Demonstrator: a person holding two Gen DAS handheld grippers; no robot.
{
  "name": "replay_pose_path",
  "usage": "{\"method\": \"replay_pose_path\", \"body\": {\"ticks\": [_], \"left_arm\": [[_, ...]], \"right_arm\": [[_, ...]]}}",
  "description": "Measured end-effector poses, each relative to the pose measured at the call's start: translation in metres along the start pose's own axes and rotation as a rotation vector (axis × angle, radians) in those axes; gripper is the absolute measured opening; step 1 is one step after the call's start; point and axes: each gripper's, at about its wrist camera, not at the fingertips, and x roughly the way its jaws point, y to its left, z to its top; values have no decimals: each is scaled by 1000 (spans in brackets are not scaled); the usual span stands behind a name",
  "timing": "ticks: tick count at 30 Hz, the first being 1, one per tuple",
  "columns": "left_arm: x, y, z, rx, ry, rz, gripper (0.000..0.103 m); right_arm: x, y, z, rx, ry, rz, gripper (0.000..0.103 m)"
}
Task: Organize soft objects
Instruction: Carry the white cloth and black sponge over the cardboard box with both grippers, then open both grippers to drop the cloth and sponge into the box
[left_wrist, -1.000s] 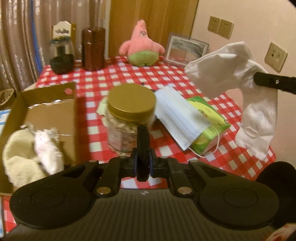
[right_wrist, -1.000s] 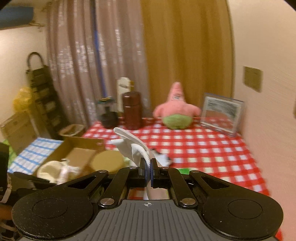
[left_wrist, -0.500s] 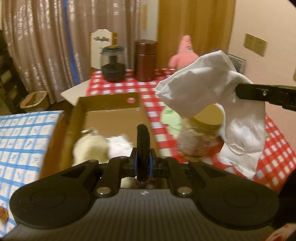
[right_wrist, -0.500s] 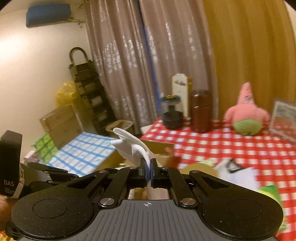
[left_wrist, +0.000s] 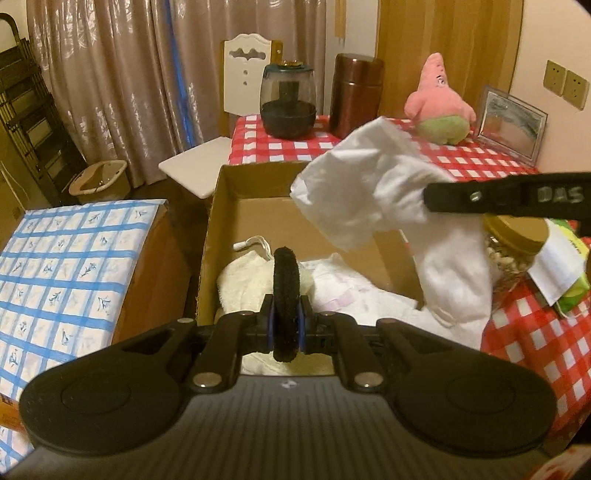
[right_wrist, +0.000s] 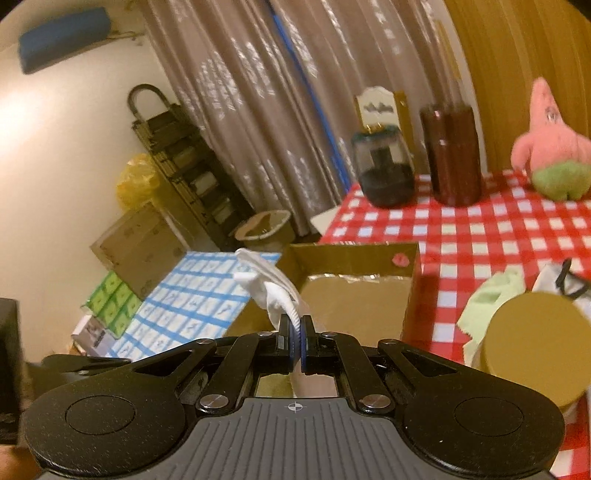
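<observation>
Right tool (right_wrist: 298, 345) clenched on white cloth (left_wrist: 388, 195), cloth hanging long axis down over box (left_wrist: 218, 236), right rim. Left tool (left_wrist: 286, 325) clenched on black ring (left_wrist: 286, 295), nearer box middle, above towels (left_wrist: 243, 284).

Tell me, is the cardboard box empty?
No. The open cardboard box already holds a cream towel and a white cloth.
</observation>
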Motion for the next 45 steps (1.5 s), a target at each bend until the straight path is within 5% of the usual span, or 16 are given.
{"method": "replay_pose_path", "body": {"ticks": [9,21,29,34,45], "left_arm": [[38,6,-5,-13,39,-18,10],[68,5,-9,-9,82,-24,11],[58,8,-16,-44,81,-34,21],[40,4,-19,-64,55,-51,27],[-7,-5,-29,-118,7,-30,34]], "right_arm": [[53,-7,-35,-187,98,-144,3],[92,-3,-75,-371,267,-147,4],[65,-3,-62,-351,221,-114,7],[43,4,-58,-356,188,-103,38],[-30,8,-60,-349,108,-152,38]]}}
